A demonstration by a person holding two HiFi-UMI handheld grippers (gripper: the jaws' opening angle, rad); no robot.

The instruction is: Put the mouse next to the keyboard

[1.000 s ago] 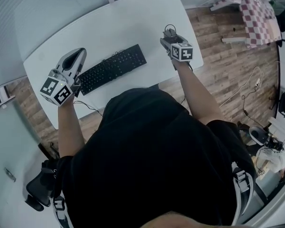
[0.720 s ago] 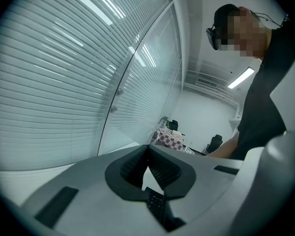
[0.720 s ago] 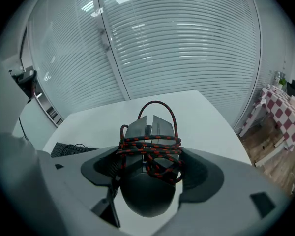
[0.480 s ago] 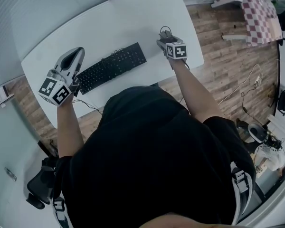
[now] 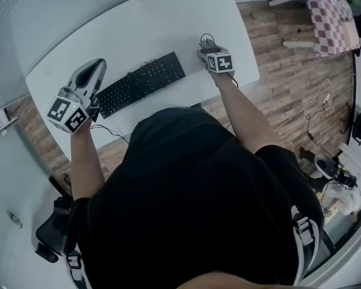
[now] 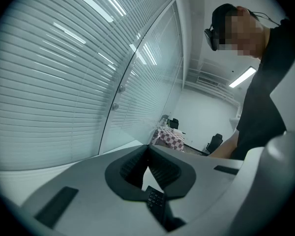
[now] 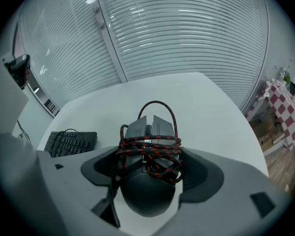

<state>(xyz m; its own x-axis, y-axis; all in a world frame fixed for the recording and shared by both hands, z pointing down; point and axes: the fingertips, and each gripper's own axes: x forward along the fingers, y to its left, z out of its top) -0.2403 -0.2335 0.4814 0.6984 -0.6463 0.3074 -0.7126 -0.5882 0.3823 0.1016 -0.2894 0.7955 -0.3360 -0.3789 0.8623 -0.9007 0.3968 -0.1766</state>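
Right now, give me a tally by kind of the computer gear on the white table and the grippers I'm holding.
keyboard: 1
mouse: 1
grippers: 2, the left gripper and the right gripper
Total: 4

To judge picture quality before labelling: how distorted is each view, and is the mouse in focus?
Head view: strong fisheye, the edges of the table bow, and the light is soft and even. Right gripper view: round black vignette, the blinds curve, and the mouse is sharp between the jaws. Left gripper view: same vignette, with bright light streaks on the glass wall.
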